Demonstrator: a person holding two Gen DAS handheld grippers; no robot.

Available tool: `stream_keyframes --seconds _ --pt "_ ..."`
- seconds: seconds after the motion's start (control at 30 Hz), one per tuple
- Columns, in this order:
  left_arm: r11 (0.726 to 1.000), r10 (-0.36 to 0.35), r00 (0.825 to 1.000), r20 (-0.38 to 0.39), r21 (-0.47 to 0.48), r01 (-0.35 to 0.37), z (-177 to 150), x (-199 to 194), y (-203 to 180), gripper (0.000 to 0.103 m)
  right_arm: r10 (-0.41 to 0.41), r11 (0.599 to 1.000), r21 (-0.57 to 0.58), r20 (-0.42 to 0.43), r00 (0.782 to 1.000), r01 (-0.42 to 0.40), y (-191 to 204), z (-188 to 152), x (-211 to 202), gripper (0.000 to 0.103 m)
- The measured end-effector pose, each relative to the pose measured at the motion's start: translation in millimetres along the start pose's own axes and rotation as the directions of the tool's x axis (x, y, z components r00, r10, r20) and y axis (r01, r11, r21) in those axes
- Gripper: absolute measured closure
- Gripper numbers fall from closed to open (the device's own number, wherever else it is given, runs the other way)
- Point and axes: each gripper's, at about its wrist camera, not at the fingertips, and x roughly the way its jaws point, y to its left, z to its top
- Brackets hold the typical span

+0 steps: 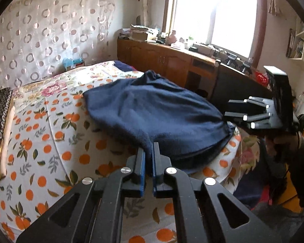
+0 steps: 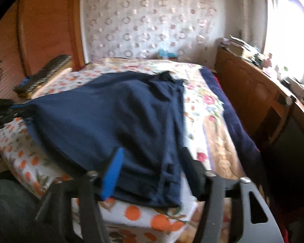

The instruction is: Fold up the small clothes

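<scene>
On the bed (image 1: 40, 125) with the orange-fruit sheet, we see our dark blue garment (image 1: 152, 109) spread out and a bit puffed up in the middle. From the left wrist view, our left gripper (image 1: 148, 151) has its two fingers pressed close together, and a corner of the blue cloth is pinched between them. The cloth rises up from that pinch and runs across the sheet toward the far side.

Our right gripper (image 1: 229, 109) shows at the right edge of that same view, at the other near corner of the garment. From the right wrist view, the right gripper (image 2: 152, 162) has its fingers spread wide apart, one on each side of the folded edge of the cloth (image 2: 121, 117). That picture is blurry, so we cannot tell if the fingers touch the cloth.

Beside the bed stands a long wooden cabinet (image 1: 168, 60) under a bright window (image 1: 214, 14). A dotted curtain (image 1: 50, 30) hangs behind the bed.
</scene>
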Motion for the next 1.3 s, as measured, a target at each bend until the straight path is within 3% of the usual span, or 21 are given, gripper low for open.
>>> stream_keyframes --seconds 0.3,0.4,0.57,0.87,0.93,1.07,1.3 --pt "1.0 -0.018 0.999 0.051 0.005 0.018 39.4 3.5 -0.2 0.097 0.183 0.98 -0.081 0.0 0.983 -0.183 64.0 7.4 18.3 0.033" --pt "1.0 -0.012 0.998 0.062 0.006 0.012 43.3 2.6 0.2 0.097 0.2 0.972 -0.12 -0.012 0.98 -0.2 79.6 5.2 22.4 0.03" --pt "1.0 -0.008 0.997 0.071 -0.014 0.009 41.6 2.0 6.7 0.097 0.107 0.98 -0.16 -0.065 0.992 -0.116 77.2 0.0 49.4 0.03" --pt "0.999 -0.006 0.996 0.086 -0.047 0.011 41.2 -2.8 15.2 0.097 0.019 0.996 -0.089 -0.082 0.996 -0.026 39.8 -8.3 59.9 0.03" --pt "0.999 -0.006 0.996 0.088 -0.053 0.011 41.2 -3.0 17.7 0.097 0.019 0.996 -0.086 -0.08 0.997 -0.025 36.7 -8.0 61.4 0.04" --pt "0.998 -0.001 0.997 0.082 -0.059 0.006 41.7 -0.6 23.7 0.097 0.033 0.995 -0.092 -0.074 0.997 -0.039 27.5 -3.0 62.7 0.09" --pt "0.997 0.039 0.995 0.089 -0.067 -0.033 58.4 9.0 44.9 0.097 0.05 0.992 -0.119 0.053 0.997 -0.044 18.6 40.5 46.0 0.096"
